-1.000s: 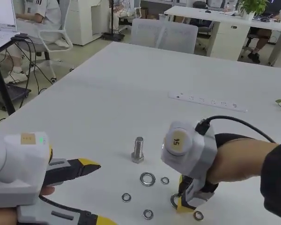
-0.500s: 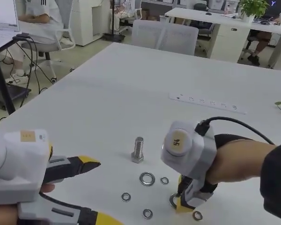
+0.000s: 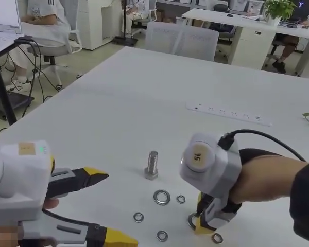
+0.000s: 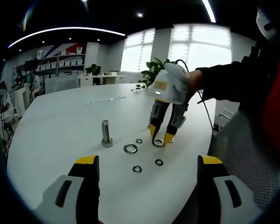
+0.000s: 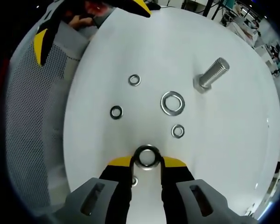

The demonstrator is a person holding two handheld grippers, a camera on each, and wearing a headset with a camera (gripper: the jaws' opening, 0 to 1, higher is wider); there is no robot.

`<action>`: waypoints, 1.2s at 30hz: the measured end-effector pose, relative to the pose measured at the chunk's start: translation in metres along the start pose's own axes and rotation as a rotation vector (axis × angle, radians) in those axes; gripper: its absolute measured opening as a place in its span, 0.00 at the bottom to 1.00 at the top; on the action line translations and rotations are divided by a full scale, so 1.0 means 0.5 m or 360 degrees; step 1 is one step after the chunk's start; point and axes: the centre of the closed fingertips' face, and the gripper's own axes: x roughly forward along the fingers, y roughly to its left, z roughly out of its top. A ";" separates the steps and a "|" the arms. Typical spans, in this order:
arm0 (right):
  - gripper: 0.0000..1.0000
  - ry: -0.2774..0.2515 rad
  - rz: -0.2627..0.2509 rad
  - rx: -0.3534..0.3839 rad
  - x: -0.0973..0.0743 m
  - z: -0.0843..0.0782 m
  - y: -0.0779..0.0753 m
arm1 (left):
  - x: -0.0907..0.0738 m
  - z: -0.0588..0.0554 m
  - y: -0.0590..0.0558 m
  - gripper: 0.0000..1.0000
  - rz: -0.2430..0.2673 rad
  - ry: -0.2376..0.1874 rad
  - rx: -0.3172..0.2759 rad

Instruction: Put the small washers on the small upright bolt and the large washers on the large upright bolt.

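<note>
the white surface (image 3: 144, 92) is under both grippers. a long white power strip (image 3: 227, 114) lies on it, far past the right gripper.

the left gripper (image 3: 118, 208) hangs over the near side of the surface. its jaws are wide apart and hold nothing. in the left gripper view, the left gripper (image 4: 148, 161) has the bolt and all the washers out in front of it.

the right gripper (image 3: 201, 225) points down with its tips on the surface. its jaws are close together and pinch the held washer (image 5: 147, 156) between their yellow tips. the left gripper view shows the right gripper (image 4: 161, 140) straight ahead, past the loose washers.

the bolt (image 3: 152, 164) stands up on its head with nothing on it. it is well ahead of the right gripper's tips and off to one side. it is in front of the left gripper's left jaw.

the big washer (image 5: 172, 103) lies flat between the bolt and the right gripper's tips, apart from both.

one small washer (image 5: 178, 131) lies just ahead of the right gripper's tips, near the big washer. two more small washers (image 5: 134, 80) (image 5: 115, 112) lie farther out, toward the left gripper. another small washer (image 3: 217, 237) lies just beside the right gripper's tips.
</note>
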 end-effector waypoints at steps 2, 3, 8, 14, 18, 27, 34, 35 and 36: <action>0.23 0.0002 0.0001 0.0002 0.000 -0.001 0.000 | 0.000 0.001 0.003 0.86 0.0013 -0.0003 0.0002; 0.23 -0.0001 -0.0002 0.0002 0.000 -0.001 -0.001 | 0.000 0.001 0.005 0.86 0.0017 -0.0004 0.0001; 0.23 -0.0011 -0.0008 0.0003 -0.003 0.002 -0.002 | -0.003 0.006 0.015 0.85 0.0059 -0.0020 0.0016; 0.23 -0.0012 -0.0015 -0.0003 -0.008 0.004 -0.004 | -0.006 0.010 0.027 0.85 0.0107 -0.0041 0.0035; 0.23 -0.0007 -0.0018 -0.0006 -0.014 0.004 -0.006 | -0.008 0.011 0.031 0.85 0.0128 -0.0049 0.0036; 0.23 -0.0013 -0.0037 -0.0028 -0.037 0.013 -0.015 | -0.009 0.012 0.039 0.83 0.0162 -0.0058 0.0054; 0.23 -0.0033 -0.0072 -0.0042 -0.064 0.026 -0.035 | -0.012 0.013 0.048 0.83 0.0196 -0.0070 0.0066; 0.23 -0.0039 -0.0076 -0.0042 -0.068 0.029 -0.038 | -0.012 0.013 0.048 0.82 0.0195 -0.0071 0.0069; 0.23 -0.0048 -0.0082 -0.0045 -0.074 0.033 -0.042 | -0.011 0.013 0.048 0.82 0.0197 -0.0073 0.0076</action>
